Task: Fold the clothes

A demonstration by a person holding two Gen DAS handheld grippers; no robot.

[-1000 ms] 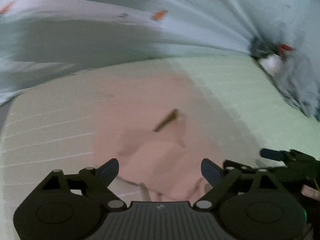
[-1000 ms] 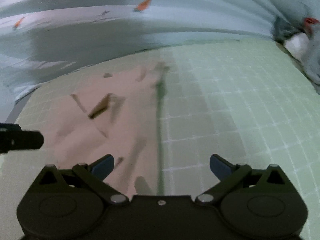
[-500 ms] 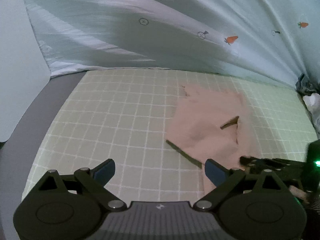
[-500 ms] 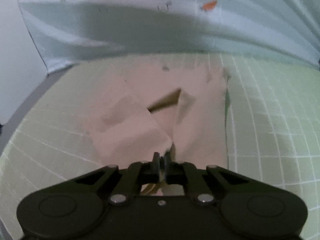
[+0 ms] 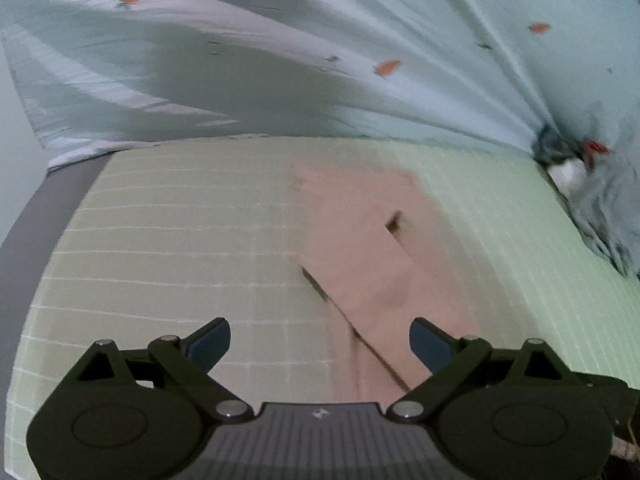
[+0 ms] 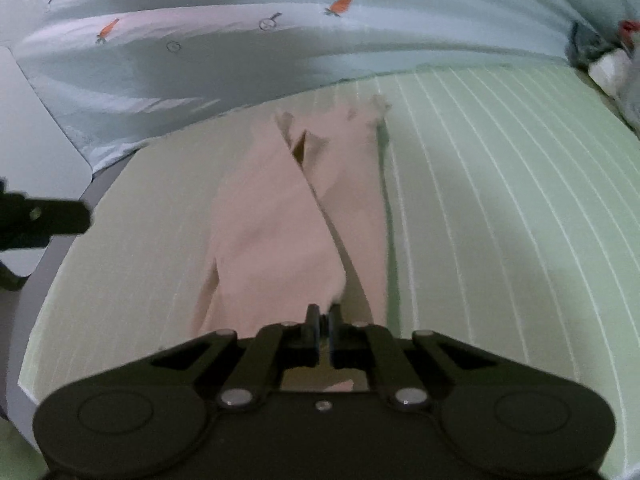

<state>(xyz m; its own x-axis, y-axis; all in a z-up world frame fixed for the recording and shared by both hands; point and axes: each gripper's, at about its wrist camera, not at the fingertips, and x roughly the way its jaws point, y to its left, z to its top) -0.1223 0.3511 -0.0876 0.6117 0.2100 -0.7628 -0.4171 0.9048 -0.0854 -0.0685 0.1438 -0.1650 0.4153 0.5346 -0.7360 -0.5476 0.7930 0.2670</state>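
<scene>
A pale pink garment (image 6: 280,216) lies on the green gridded mat (image 6: 500,184), partly folded, with one flap lifted toward the camera. My right gripper (image 6: 324,320) is shut on the near corner of that flap and holds it up off the mat. In the left wrist view the same pink garment (image 5: 372,264) lies ahead and to the right. My left gripper (image 5: 320,342) is open and empty, above the garment's near left edge. Part of the left gripper (image 6: 36,220) shows at the left edge of the right wrist view.
A light blue sheet with carrot prints (image 5: 280,52) hangs behind the mat. A grey and white bundle (image 5: 576,168) lies at the mat's far right corner. The grey table edge (image 5: 36,216) borders the mat on the left.
My right gripper closed on the garment's near corner and has lifted and stretched the flap toward me. My left gripper stayed open and has swung back toward the garment.
</scene>
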